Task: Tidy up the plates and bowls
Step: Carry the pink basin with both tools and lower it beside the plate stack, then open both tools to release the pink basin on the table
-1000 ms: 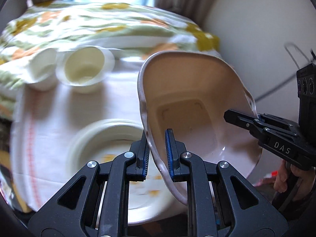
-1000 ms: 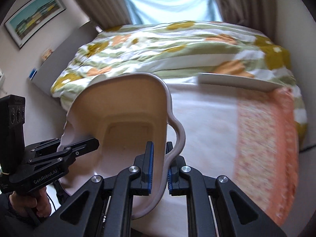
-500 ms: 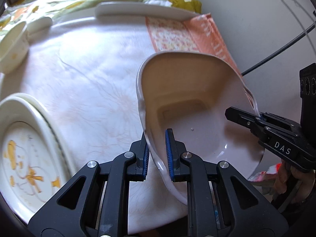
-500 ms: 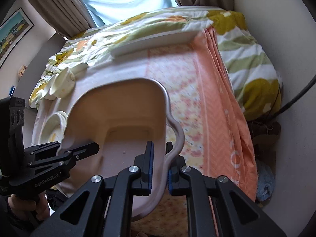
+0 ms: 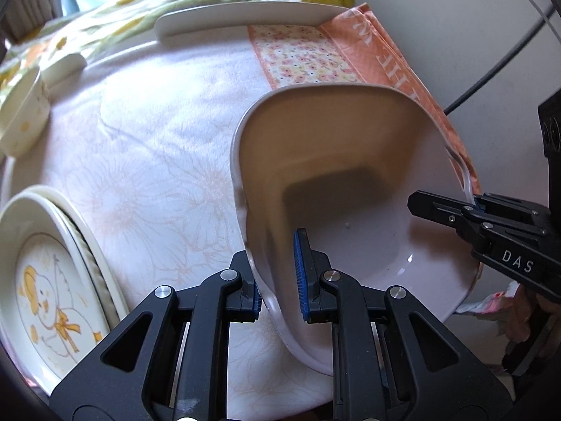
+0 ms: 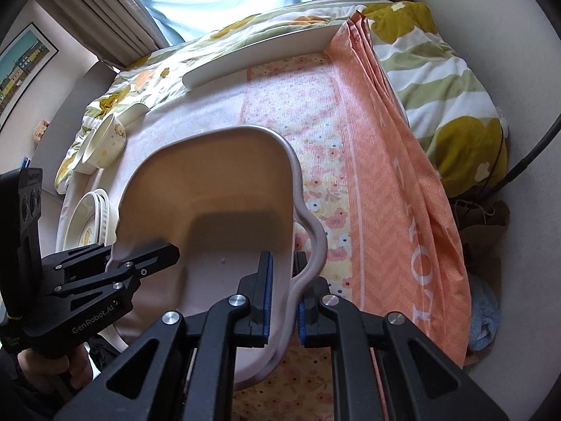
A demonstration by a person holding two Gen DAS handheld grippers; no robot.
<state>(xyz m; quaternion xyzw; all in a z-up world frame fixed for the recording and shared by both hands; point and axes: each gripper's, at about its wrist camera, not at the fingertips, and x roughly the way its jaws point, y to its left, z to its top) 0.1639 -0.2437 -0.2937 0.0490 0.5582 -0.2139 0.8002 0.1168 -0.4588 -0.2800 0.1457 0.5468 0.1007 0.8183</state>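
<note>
A large deep pinkish-white dish [image 5: 350, 175] with a wavy rim is held in the air above the cloth-covered table by both grippers. My left gripper [image 5: 278, 280] is shut on its left rim; it also shows in the right wrist view [image 6: 115, 266]. My right gripper [image 6: 282, 298] is shut on the dish's right rim [image 6: 298, 210]; it shows in the left wrist view [image 5: 470, 207]. A stack of white plates with a yellow duck print [image 5: 52, 280] lies at the left. Small cream bowls [image 6: 105, 144] sit at the far left.
A long white platter [image 5: 245, 17] lies at the table's far edge. A white and orange floral cloth [image 5: 157, 140] covers the table and hangs down on the right [image 6: 403, 193]. A flowered bedspread [image 6: 438, 70] lies behind. A wall is close on the right.
Both grippers have carried the dish to the right, from above the duck plates to above the orange side of the cloth. The grip has not changed.
</note>
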